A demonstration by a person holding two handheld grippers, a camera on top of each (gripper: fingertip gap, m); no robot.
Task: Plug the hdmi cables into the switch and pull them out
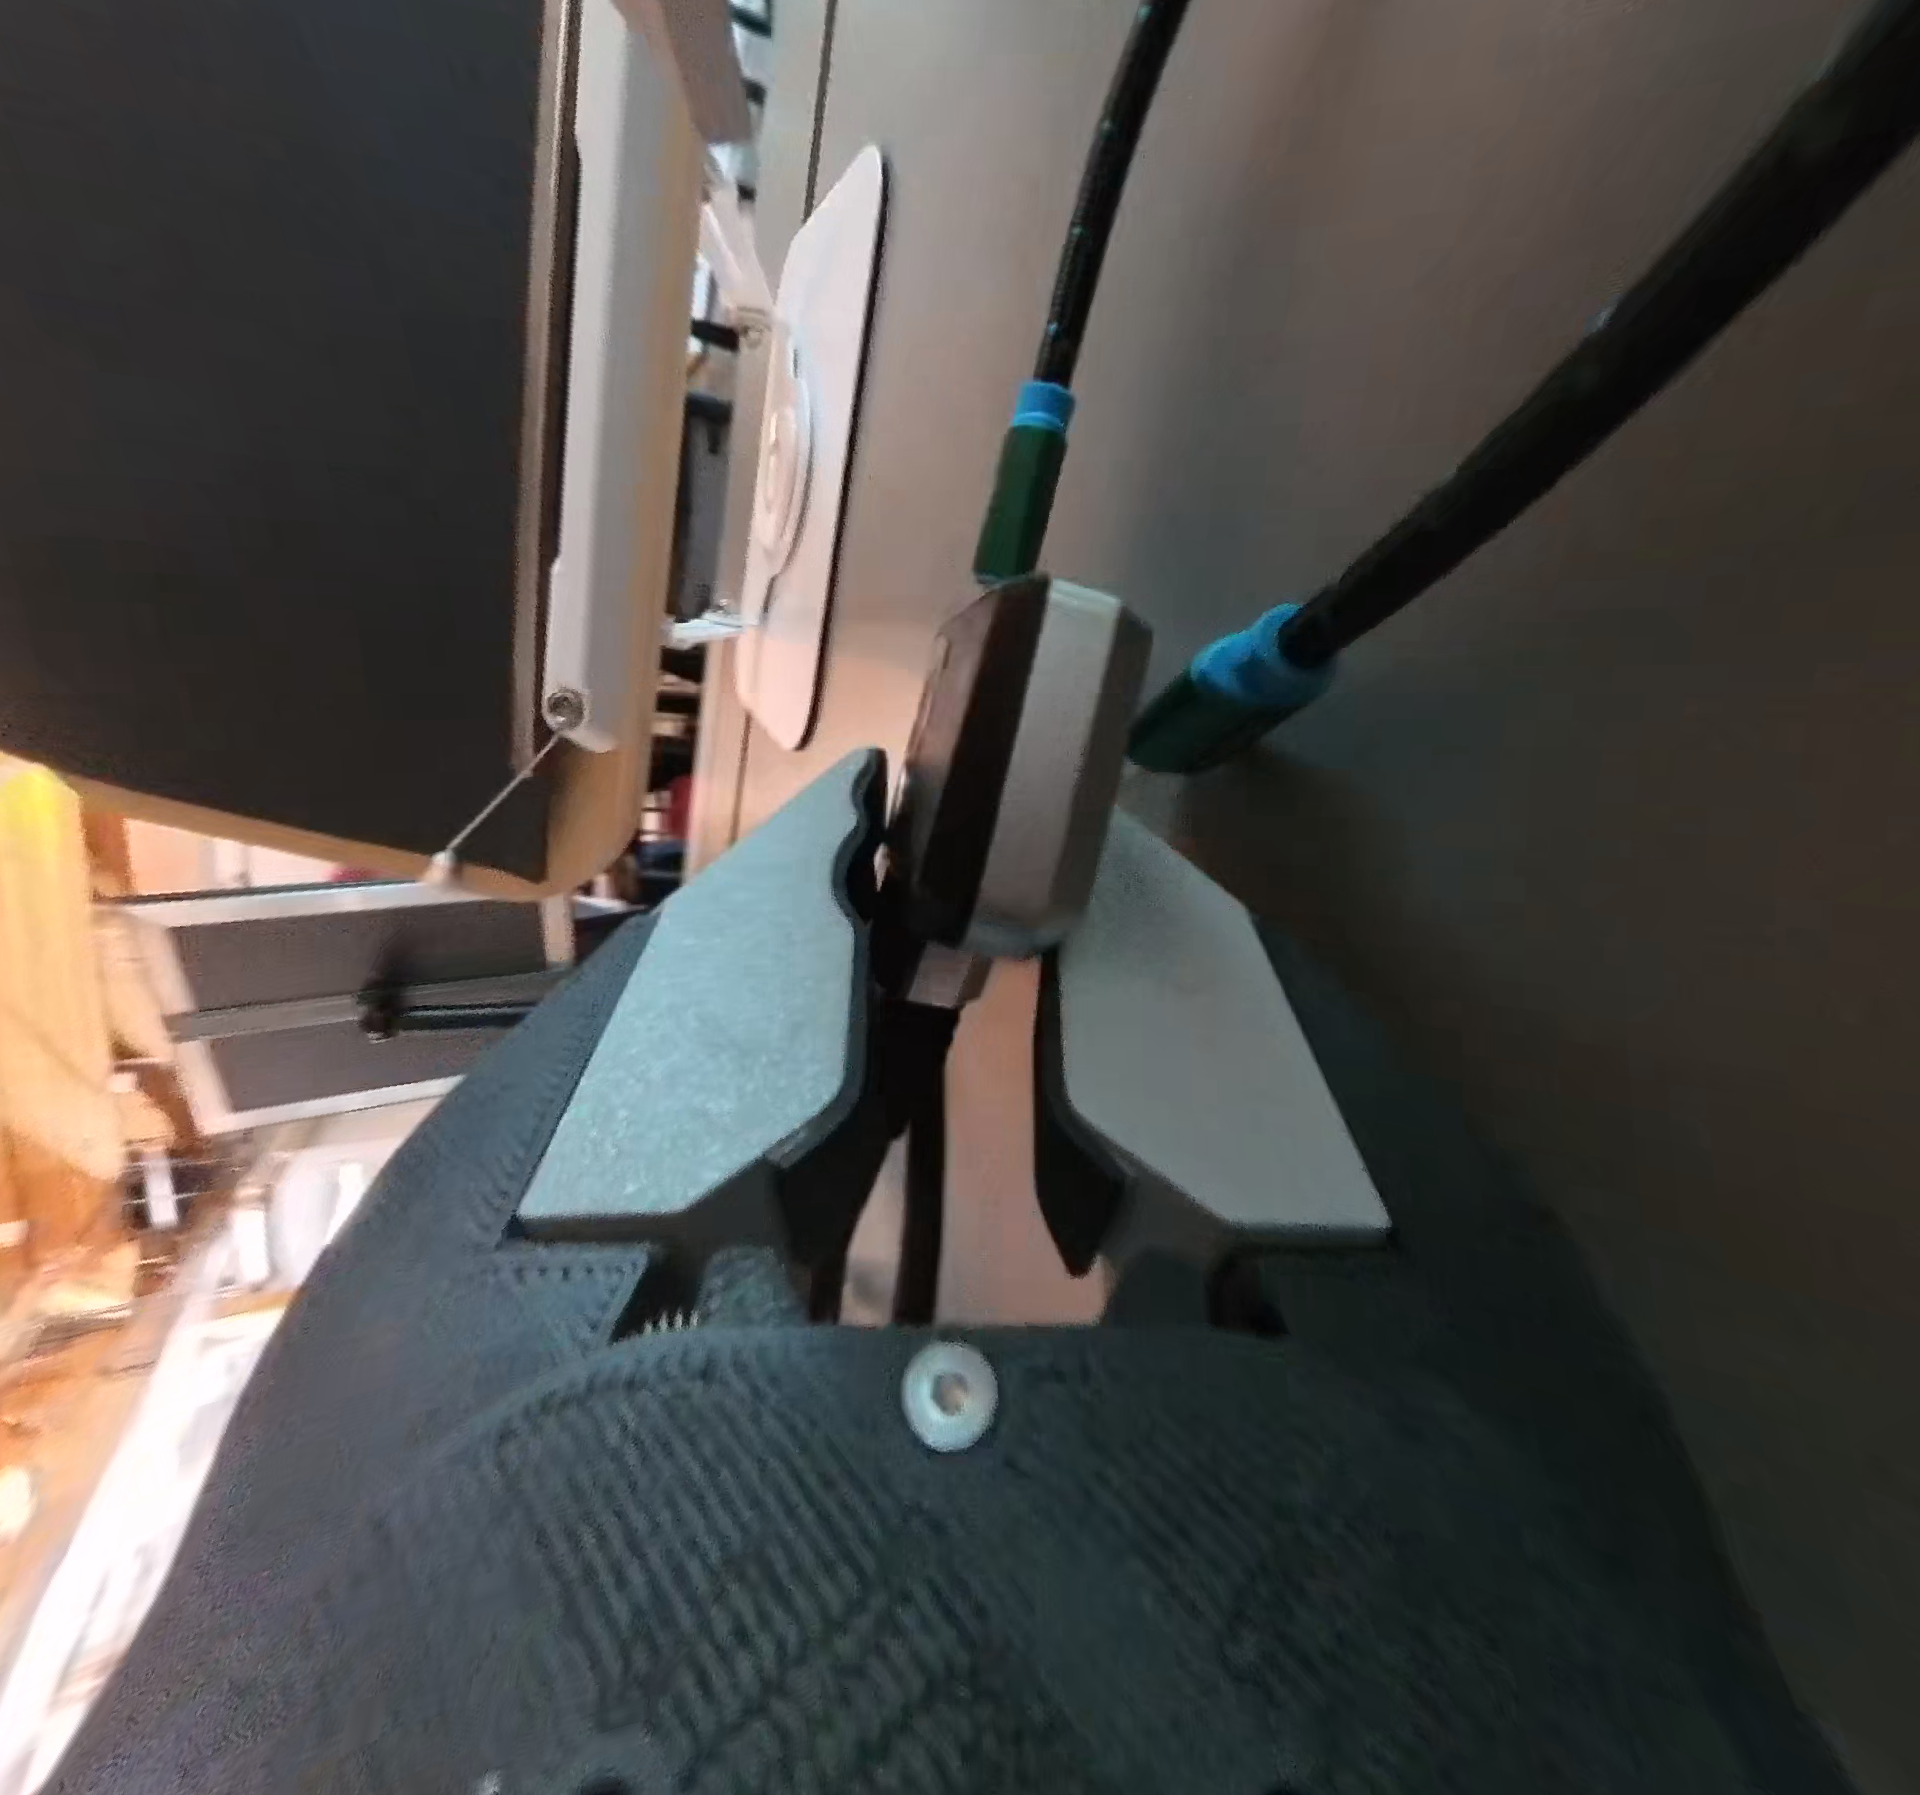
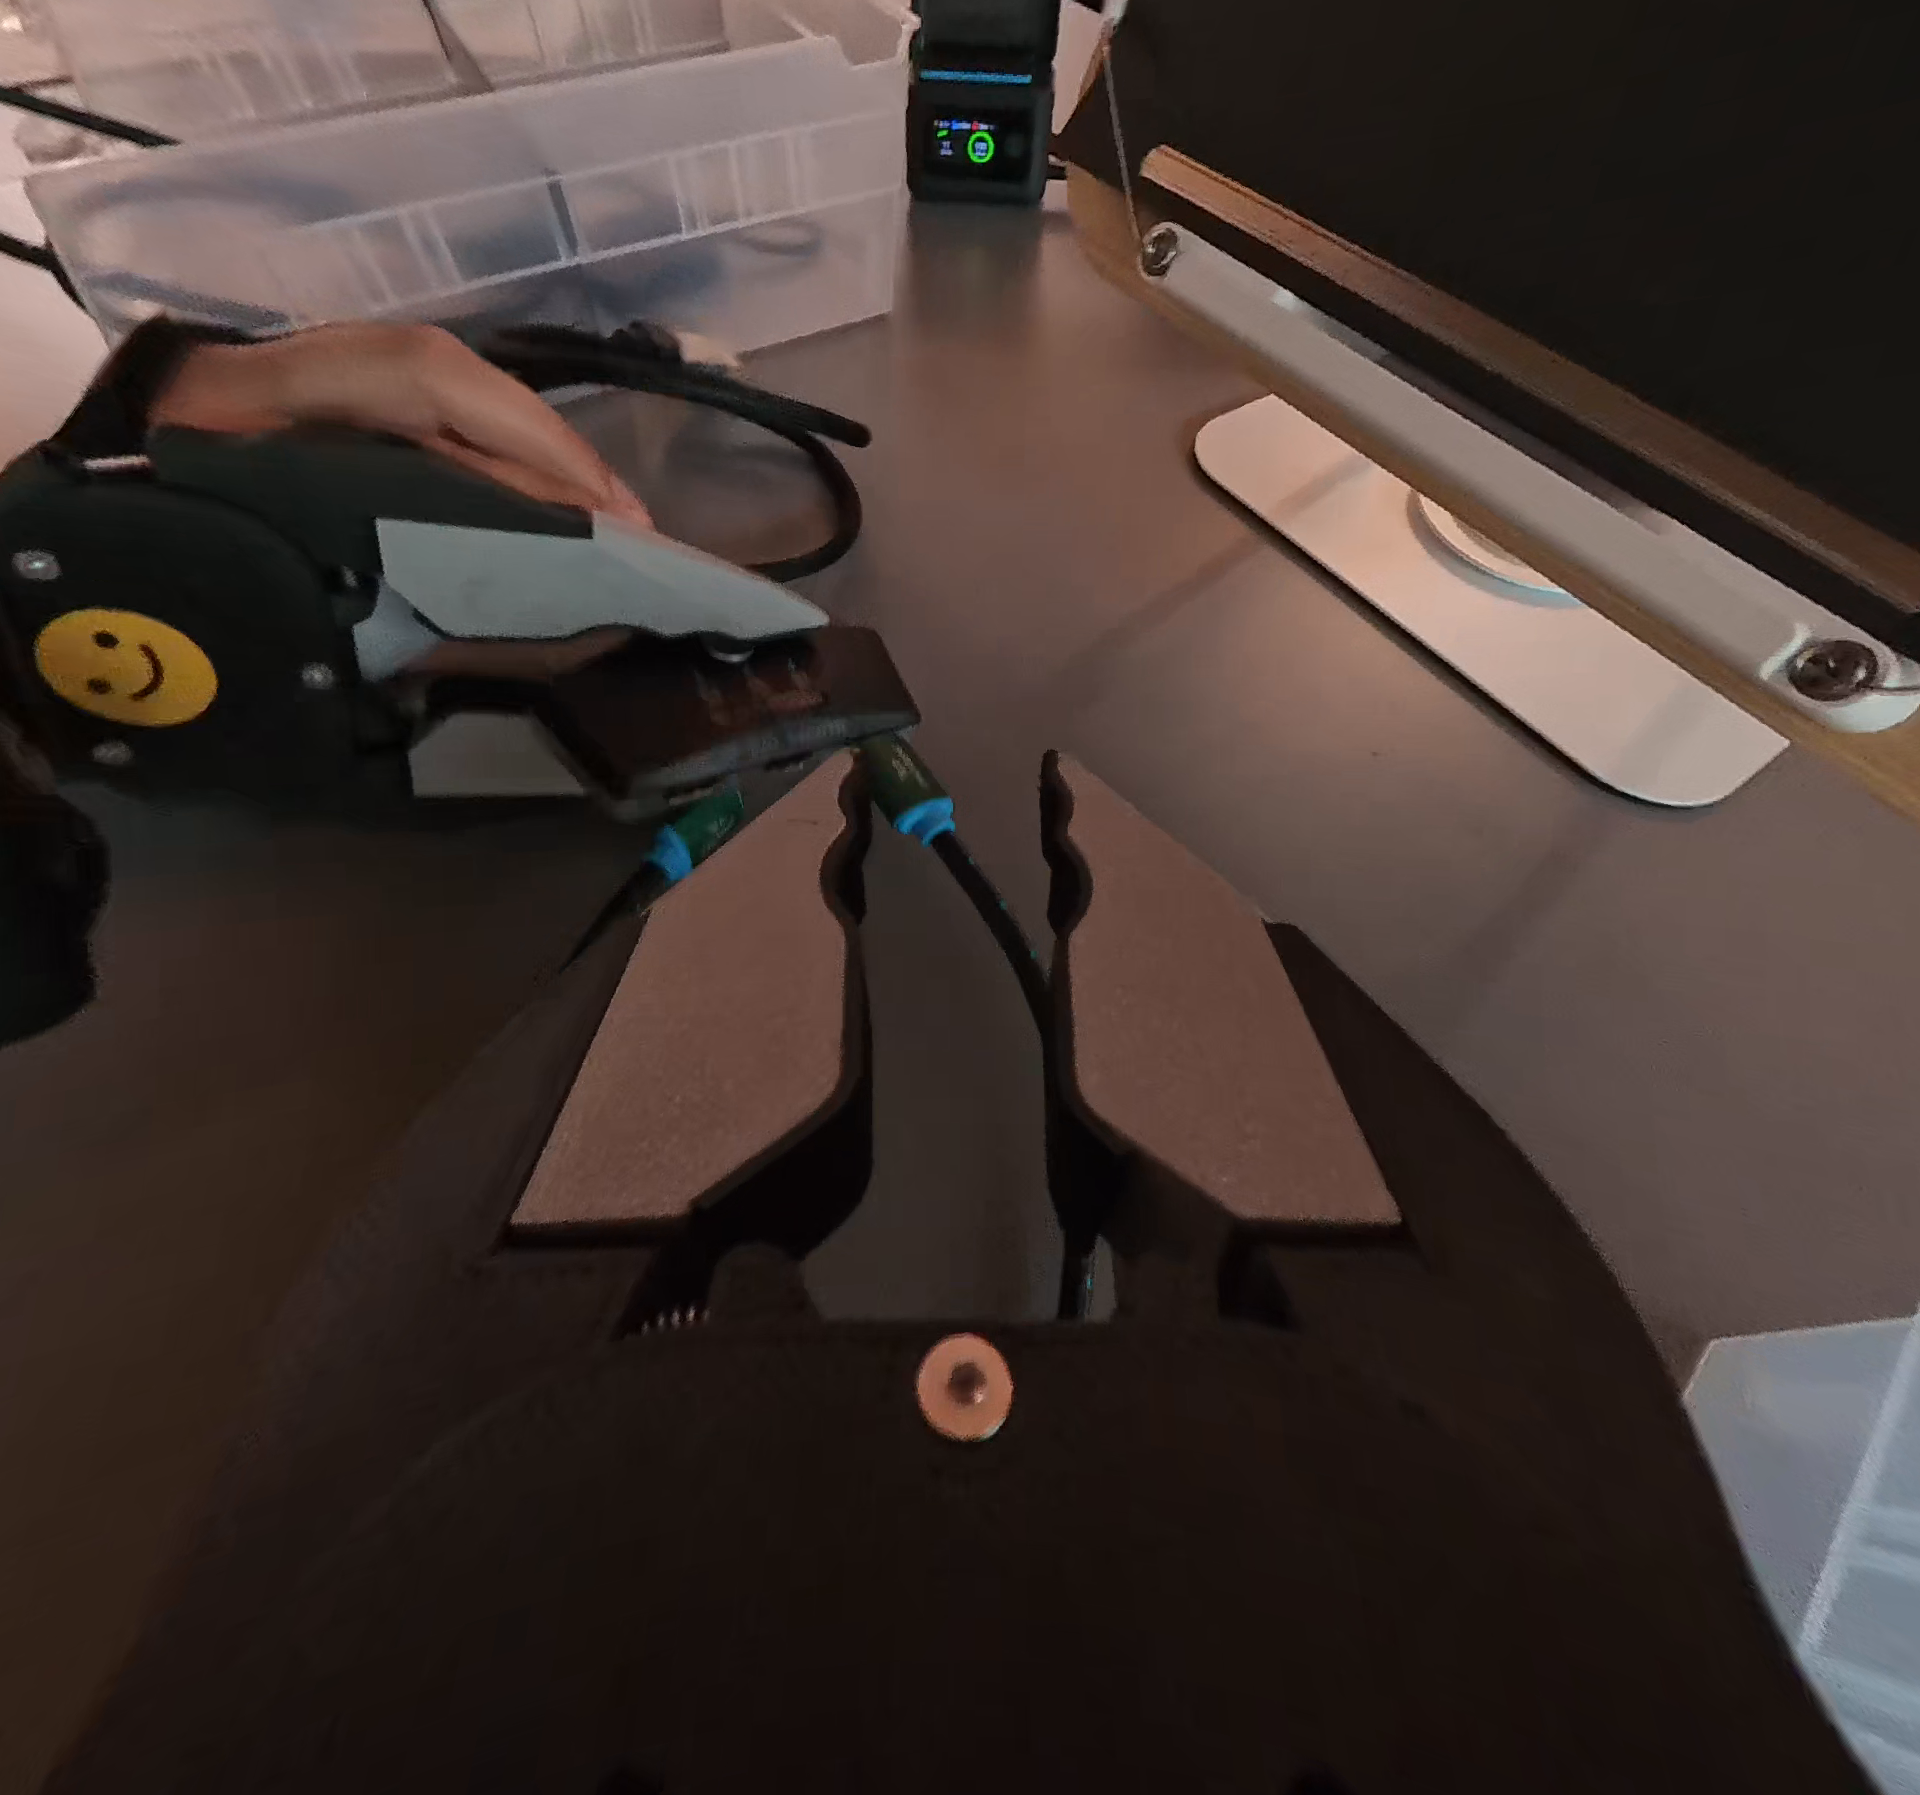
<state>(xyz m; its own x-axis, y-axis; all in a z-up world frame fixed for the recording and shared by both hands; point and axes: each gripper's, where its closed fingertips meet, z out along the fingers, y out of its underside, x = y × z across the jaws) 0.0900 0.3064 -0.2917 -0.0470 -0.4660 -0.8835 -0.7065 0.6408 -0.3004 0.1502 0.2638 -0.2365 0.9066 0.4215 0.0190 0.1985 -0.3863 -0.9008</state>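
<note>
The left gripper (image 1: 997,872) grips the HDMI switch (image 1: 1029,758), a small flat box with a dark top face and a pale grey body, its two fingers (image 1: 727,997) pressed on the top and bottom faces. In the right wrist view the same gripper (image 2: 665,706) comes in from the left, with a hand (image 2: 395,405) on its body, and holds the switch (image 2: 748,706) just above the grey tabletop (image 2: 1143,602).

Two HDMI cables sit plugged into the switch's edge. The near plug (image 2: 899,779), dark green with a blue collar, sits just ahead of the right gripper (image 2: 951,810), whose fingers (image 2: 727,997) stand moderately apart and press on nothing; its black braided cable (image 2: 997,924) trails back through the gap between them. The second plug (image 2: 696,836) lies to the left, partly behind the left finger.

Behind the switch, a coil of black cable (image 2: 727,415) rests on the tabletop before clear plastic bins (image 2: 468,135). A small black device with a lit screen (image 2: 982,72) stands beside the bins. To the right, a dark monitor (image 2: 1558,187) stands on a white base (image 2: 1455,582).
</note>
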